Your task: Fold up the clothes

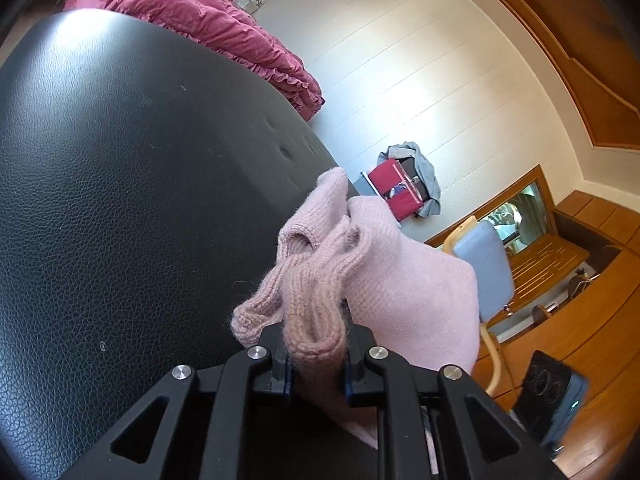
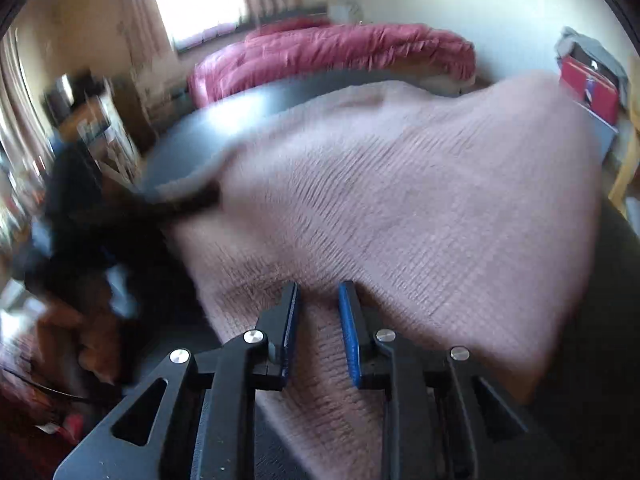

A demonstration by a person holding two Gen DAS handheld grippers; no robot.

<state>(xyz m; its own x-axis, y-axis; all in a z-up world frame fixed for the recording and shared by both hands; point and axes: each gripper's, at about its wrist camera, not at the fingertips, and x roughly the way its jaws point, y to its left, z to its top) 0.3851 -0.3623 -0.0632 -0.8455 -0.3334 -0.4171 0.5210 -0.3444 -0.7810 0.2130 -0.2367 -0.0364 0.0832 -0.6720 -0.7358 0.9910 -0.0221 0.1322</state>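
black padded surface (image 1: 120, 184) under everything | pink knit sweater (image 2: 420, 208) spread across it, one ribbed edge bunched up | left gripper (image 1: 318, 354) clamped on that ribbed edge | right gripper (image 2: 318, 312) over the sweater, jaws narrowly apart, knit between them, grip unclear in blur

The left wrist camera is sitting just behind the left gripper (image 1: 318, 354), looking forward along its jaws and slightly down, very near the pink sweater (image 1: 384, 276) and the black leather surface (image 1: 120, 184). Its picture is lying rolled, so the pale floor (image 1: 420, 80) is rising on the right.

The right wrist camera is riding behind the right gripper (image 2: 318, 316), tilting more steeply down onto the sweater (image 2: 420, 200), close, and its picture is smearing with motion.

Both views are sharing the sweater, the black surface (image 2: 248, 120), the crimson quilt (image 1: 208, 16) (image 2: 340, 52) and the red bag (image 1: 396, 188) (image 2: 588, 88).
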